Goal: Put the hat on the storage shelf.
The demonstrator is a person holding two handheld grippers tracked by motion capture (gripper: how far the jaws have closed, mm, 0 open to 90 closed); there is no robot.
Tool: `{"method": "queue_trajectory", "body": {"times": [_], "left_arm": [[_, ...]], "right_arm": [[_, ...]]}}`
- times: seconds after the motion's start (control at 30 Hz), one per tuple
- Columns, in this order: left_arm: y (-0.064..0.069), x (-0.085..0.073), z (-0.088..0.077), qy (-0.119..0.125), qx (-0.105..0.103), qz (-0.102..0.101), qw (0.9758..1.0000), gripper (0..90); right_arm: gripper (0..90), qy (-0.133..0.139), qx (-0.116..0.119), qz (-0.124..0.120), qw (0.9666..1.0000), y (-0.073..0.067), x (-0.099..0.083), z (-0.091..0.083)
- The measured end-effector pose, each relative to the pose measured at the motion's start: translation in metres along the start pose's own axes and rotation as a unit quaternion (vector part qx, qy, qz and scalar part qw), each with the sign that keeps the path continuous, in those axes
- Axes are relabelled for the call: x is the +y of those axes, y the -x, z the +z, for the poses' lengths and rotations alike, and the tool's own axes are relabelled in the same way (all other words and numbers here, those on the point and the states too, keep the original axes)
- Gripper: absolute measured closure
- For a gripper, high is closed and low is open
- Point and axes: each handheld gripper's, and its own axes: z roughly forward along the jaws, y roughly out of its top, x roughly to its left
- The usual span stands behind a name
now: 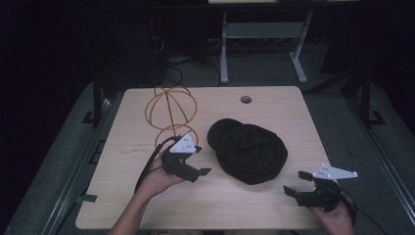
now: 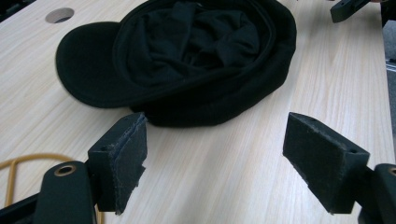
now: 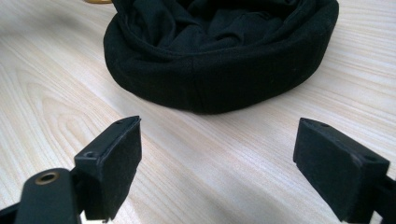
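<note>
A black cap (image 1: 249, 152) lies upside down in the middle of the wooden table (image 1: 274, 105), brim toward the far left. My left gripper (image 1: 201, 160) hovers just left of it, open and holding nothing. Through the left gripper view the cap (image 2: 187, 56) sits a short way beyond my open left gripper (image 2: 215, 154). My right gripper (image 1: 296, 182) is open near the front right, apart from the cap. From the right gripper view the cap's crown (image 3: 219, 51) lies ahead of the wide-apart jaws of my right gripper (image 3: 217, 163), lining facing up.
An orange wire stand (image 1: 171, 113) of looped rings rises behind my left gripper; part of its base (image 2: 28, 158) shows low down. A round cable hole (image 1: 245, 99) is at the table's far edge. Beyond the table are desk legs (image 1: 224, 49) and cables on the floor.
</note>
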Motion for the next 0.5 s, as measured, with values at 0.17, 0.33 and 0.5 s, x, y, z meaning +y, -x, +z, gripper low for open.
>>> {"method": "queue_trajectory", "body": {"times": [0.17, 0.33, 0.5], "left_arm": [[0.000, 0.010, 0.011, -0.002, -0.014, 0.005, 0.9999, 21.5], [0.002, 0.019, 0.020, -0.005, -0.023, 0.012, 0.9996, 22.1], [0.005, 0.029, 0.031, -0.013, -0.036, 0.021, 0.9990, 22.4]], "right_arm": [[15.0, 0.001, -0.001, -0.001, 1.0000, 0.001, 0.000, -0.001], [15.0, 0.005, -0.001, -0.002, 1.0000, 0.001, 0.000, -0.001], [15.0, 0.005, -0.001, -0.001, 1.0000, 0.001, 0.000, -0.002]]}}
